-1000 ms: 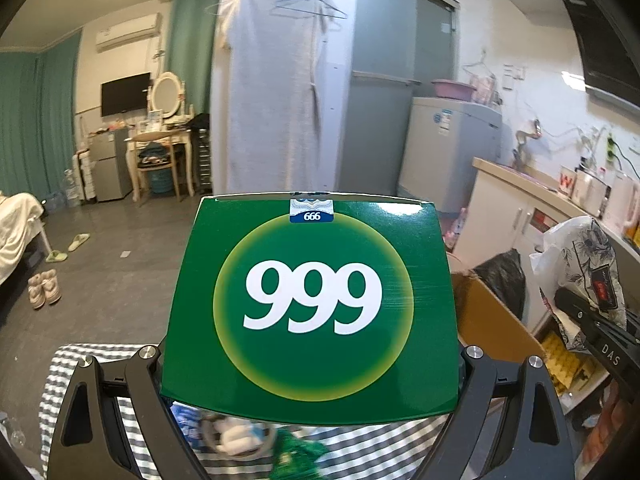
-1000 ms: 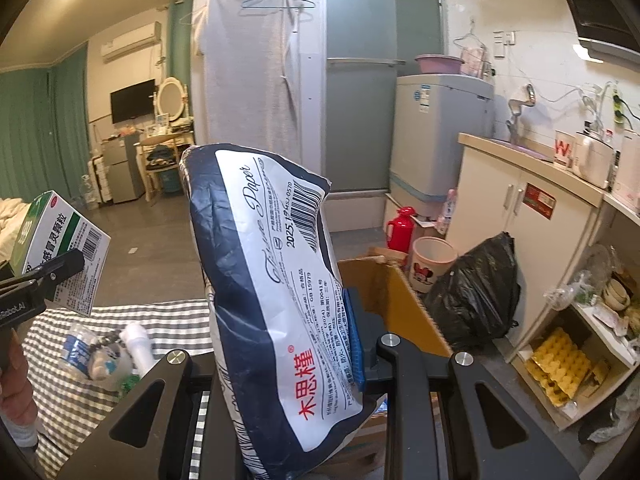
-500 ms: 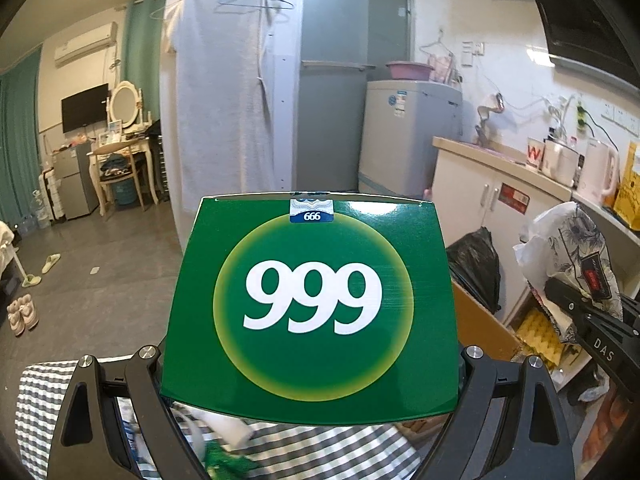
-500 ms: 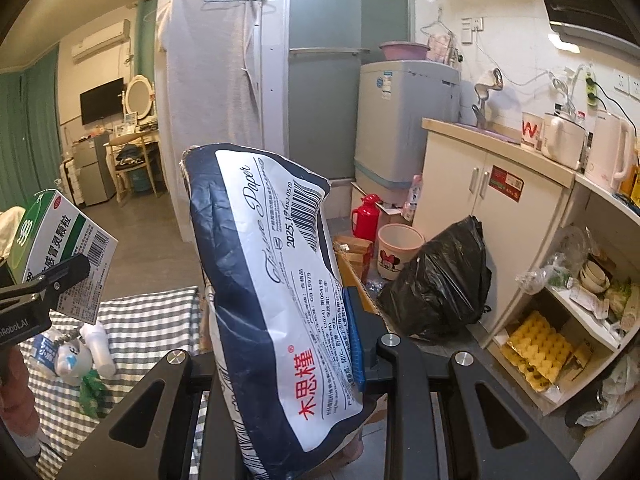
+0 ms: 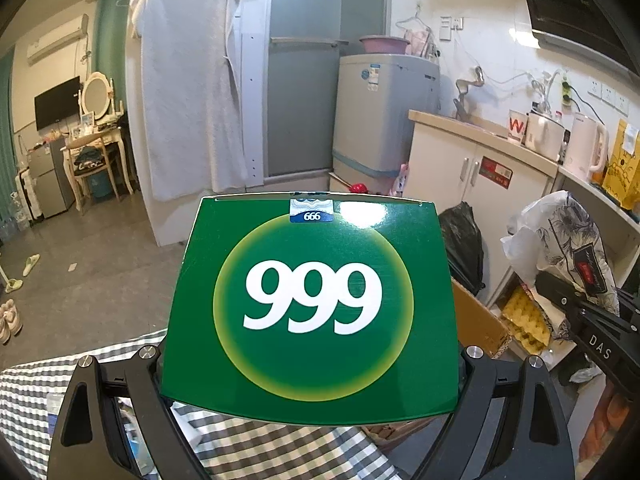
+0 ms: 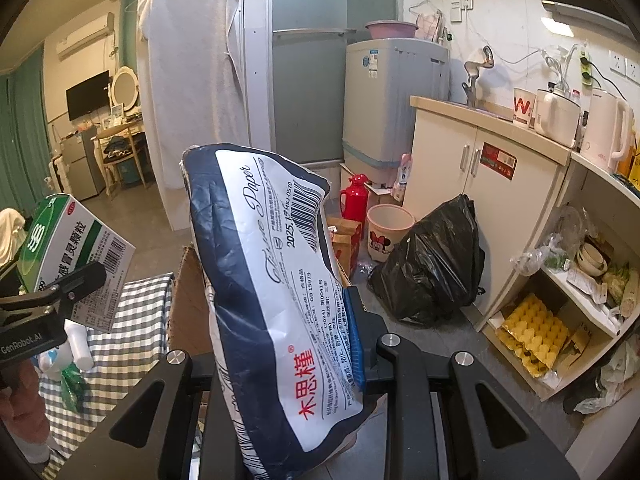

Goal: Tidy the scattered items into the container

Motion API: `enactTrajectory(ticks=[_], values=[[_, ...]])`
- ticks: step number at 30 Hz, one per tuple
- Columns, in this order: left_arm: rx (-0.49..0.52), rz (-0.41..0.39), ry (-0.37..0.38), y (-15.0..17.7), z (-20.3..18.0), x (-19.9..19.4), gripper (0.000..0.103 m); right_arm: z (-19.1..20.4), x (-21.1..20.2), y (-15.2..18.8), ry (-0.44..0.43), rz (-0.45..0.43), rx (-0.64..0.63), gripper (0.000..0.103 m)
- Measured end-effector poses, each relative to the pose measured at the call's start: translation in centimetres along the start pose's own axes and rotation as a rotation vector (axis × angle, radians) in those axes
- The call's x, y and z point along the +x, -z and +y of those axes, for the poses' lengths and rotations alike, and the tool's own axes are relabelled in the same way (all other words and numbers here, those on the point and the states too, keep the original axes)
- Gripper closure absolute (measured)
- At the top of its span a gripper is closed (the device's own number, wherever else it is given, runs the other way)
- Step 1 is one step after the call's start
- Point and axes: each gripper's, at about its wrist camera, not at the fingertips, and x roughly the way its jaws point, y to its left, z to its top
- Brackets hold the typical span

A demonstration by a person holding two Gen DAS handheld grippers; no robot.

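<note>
Gripping green box [image 5: 312, 308] in left jaws, tissue pack [image 6: 276, 292] in right jaws, above cardboard box [image 6: 188, 300]

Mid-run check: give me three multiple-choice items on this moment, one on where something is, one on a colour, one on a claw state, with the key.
1. Where is the cardboard box relative to the checked cloth?
A. at its right edge
B. on top of it
C. far left of it

2. What colour is the face of the 999 box?
A. red
B. green
C. blue

3. What is the right claw doing?
A. open and empty
B. gripping a bottle
C. shut on the tissue pack

Key: 1 A, the box's flap stands right beside the cloth's edge. 2 B, a green face with white numerals. 3 C, the pack is pinched between its fingers.
</note>
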Motion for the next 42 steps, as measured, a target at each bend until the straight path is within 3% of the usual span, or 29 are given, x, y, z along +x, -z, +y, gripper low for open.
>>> enactTrajectory(ticks=[13, 26, 32, 42], values=[[0.043, 0.077, 0.057, -0.4, -3.0, 4.5, 0.01, 0.0, 5.7, 0.3, -0.009, 0.131, -0.004, 0.08], [0.064, 0.261, 0.099, 1.1, -4.8, 12.2, 0.01, -1.3, 13.3, 2.8, -0.009, 0.335, 0.006, 0.08], [0.094, 0.255, 0.089, 0.9, -5.7, 12.6, 0.01, -1.3, 15.1, 3.8, -0.01, 0.389, 0.001, 0.08], [0.08, 0.26, 0.105, 0.6, -6.1, 13.4, 0.01, -1.0, 15.6, 4.0, -0.014, 0.406, 0.007, 0.079]])
